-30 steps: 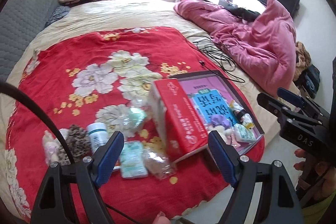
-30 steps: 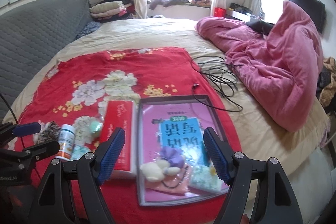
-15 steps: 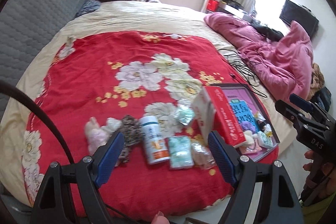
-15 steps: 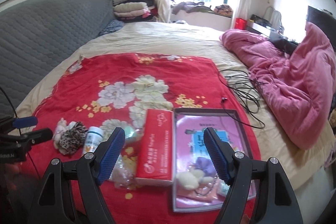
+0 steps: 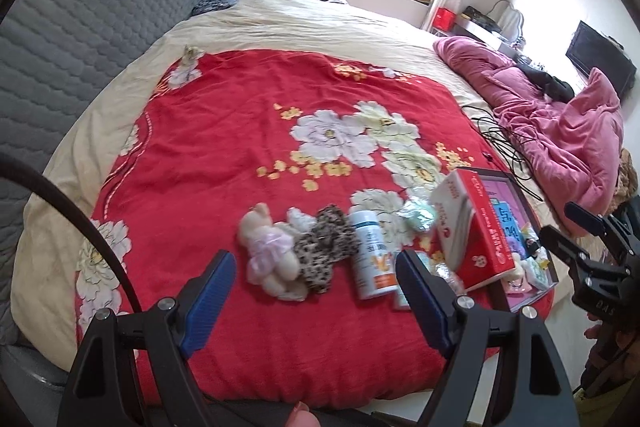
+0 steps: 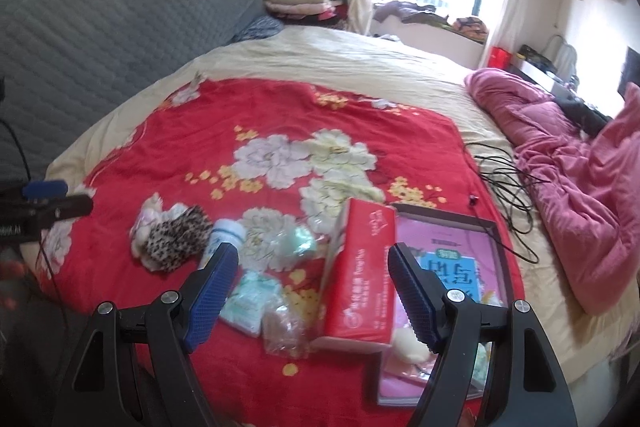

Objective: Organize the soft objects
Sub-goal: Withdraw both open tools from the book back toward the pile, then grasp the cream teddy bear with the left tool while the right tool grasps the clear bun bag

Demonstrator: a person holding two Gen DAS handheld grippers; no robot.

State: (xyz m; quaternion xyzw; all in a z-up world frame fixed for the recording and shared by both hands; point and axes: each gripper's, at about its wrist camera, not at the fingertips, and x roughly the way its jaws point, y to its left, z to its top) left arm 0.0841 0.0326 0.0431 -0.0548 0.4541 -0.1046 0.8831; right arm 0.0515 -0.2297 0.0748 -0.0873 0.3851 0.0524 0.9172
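On the red flowered blanket [image 5: 240, 147] a cream plush toy in a pink dress [image 5: 272, 259] lies against a leopard-print fabric piece [image 5: 326, 247], beside a white bottle [image 5: 372, 255]. My left gripper [image 5: 314, 253] hovers open in front of them, holding nothing. In the right wrist view my right gripper [image 6: 312, 247] is open and hangs above a red tissue pack [image 6: 360, 275], which leans on a dark tray [image 6: 452, 219] holding a pink book and small soft items. The plush toy [image 6: 150, 215] and the leopard piece [image 6: 176, 239] lie to its left.
A green wipes packet [image 6: 250, 297] and a clear bag [image 6: 284, 327] lie near the blanket's front edge. Black cables [image 6: 504, 179] and a pink quilt [image 6: 580, 187] are on the right, and a grey headboard [image 5: 80, 27] on the left. The bed edge is close below both grippers.
Both grippers have moved left along the bed edge. The tray and tissue pack slid right in the views, and the plush toy, leopard piece and bottle now sit ahead of the left gripper.
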